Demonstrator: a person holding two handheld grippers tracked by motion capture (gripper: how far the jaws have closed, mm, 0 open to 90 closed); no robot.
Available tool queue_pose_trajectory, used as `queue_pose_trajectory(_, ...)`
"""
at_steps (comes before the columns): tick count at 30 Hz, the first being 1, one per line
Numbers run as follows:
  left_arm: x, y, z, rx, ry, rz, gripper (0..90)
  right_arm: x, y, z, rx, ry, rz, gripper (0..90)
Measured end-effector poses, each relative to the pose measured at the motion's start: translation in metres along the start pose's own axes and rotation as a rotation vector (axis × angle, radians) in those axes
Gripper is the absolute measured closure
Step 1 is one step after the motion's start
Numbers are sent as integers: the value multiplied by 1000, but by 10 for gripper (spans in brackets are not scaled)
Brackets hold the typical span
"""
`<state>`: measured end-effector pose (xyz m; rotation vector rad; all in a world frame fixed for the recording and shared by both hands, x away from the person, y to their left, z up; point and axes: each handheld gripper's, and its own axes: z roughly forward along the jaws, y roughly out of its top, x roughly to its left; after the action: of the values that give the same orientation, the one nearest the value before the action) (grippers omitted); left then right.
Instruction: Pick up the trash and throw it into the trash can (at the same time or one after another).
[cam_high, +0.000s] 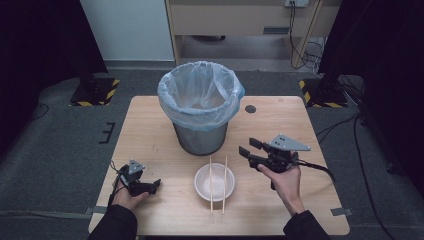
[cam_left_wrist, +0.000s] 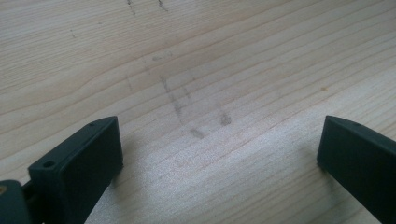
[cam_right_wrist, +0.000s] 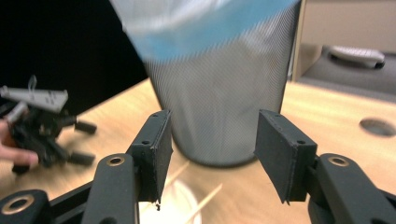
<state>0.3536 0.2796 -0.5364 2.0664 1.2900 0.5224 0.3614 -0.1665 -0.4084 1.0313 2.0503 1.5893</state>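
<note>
A white bowl (cam_high: 214, 182) sits near the table's front edge with two wooden chopsticks (cam_high: 218, 184) laid across its rim. Behind it stands a mesh metal bin (cam_high: 201, 107) lined with a clear blue-tinted bag. My right gripper (cam_high: 249, 147) hovers to the right of the bowl, pointing left, open with nothing between its jaws. In the right gripper view the bin (cam_right_wrist: 224, 93) stands ahead, the bowl (cam_right_wrist: 175, 205) and chopsticks (cam_right_wrist: 203, 210) lie below the jaws. My left gripper (cam_high: 156, 185) rests open on the table at the front left, and the left gripper view looks down on bare wood (cam_left_wrist: 210, 93).
The wooden table (cam_high: 150, 125) has a round cable hole (cam_high: 250, 108) at the back right. Grey carpet surrounds it, with dark stand bases and cables at the back. In the right gripper view the other hand's gripper (cam_right_wrist: 42, 126) lies at the left.
</note>
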Motion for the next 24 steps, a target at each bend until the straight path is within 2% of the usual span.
queue_pose_trajectory(1,0,0,0,0,0,0,0,1,-5,3,24,2,-4,456)
queue_pose_trajectory(9,0,0,0,0,-1,0,0,8,-31,17,100,13,-19,453)
queue_pose_trajectory(12,-1,0,0,0,-2,1,0,13,-45,25,158,20,-28,454)
queue_pose_trajectory(18,-1,1,1,-1,-5,3,0,22,-61,40,196,61,-15,461)
queue_pose_trajectory(23,-2,1,1,0,-5,4,0,27,-72,50,227,75,0,464)
queue_pose_trajectory(24,-2,1,1,0,-5,4,0,28,-78,55,250,74,-6,464)
